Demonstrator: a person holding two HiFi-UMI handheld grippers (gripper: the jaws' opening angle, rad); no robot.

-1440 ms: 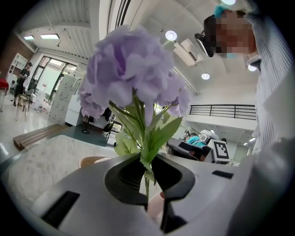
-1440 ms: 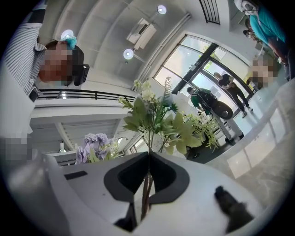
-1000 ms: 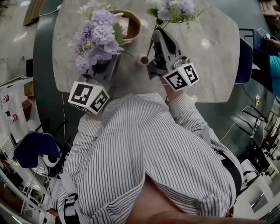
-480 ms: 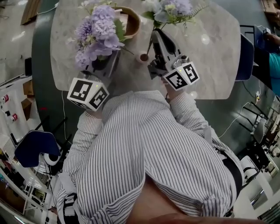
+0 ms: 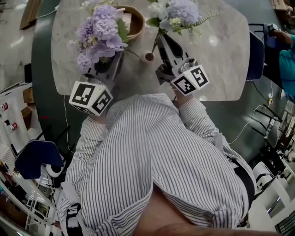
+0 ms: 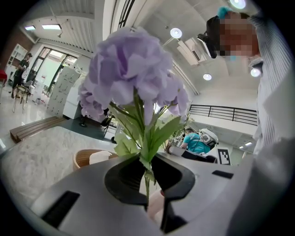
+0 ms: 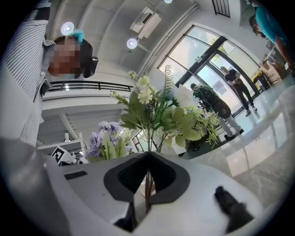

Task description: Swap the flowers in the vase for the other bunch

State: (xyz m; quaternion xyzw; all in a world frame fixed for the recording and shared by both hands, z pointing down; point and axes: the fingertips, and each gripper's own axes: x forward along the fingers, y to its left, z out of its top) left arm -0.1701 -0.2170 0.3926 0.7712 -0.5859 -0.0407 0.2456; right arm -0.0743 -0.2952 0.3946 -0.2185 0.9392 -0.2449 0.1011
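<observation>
Two bunches are up off the counter [image 5: 221, 50] in the head view, one to each gripper. At left, left gripper [image 5: 107, 68] clamped low on the stems of the purple bunch [image 5: 99, 34], heads upright above it. At right, right gripper [image 5: 162, 41] pinched on the thin stems of the mixed bunch [image 5: 177, 11], white, lilac and green. Between them, standing on the counter, the small vase [image 5: 149, 56], mouth dark and seemingly empty. One stem end of the mixed bunch hanging just beside or over that mouth; cannot tell which. Beyond the vase, a wooden bowl [image 5: 136, 23] holding something pale, too small to identify.

Left gripper view: jaws nearly together, squeezing the green stem, leaves spilling out above them and lilac heads filling the middle. Same bowl low at left, pale lump inside.

Right gripper view: jaws all but closed on a few thin stems, foliage and small white flowers fanning out above. Purple bunch in the background at left, well apart.

Judged from all this, roughly halfway: vase apparently emptied, neither bunch set down or put in. Left to do: feed the new bunch's stems into that narrow mouth, then lay the old bunch on the counter. Cannot say for certain which bunch came out, though the mixed one sits nearer the vase.
</observation>
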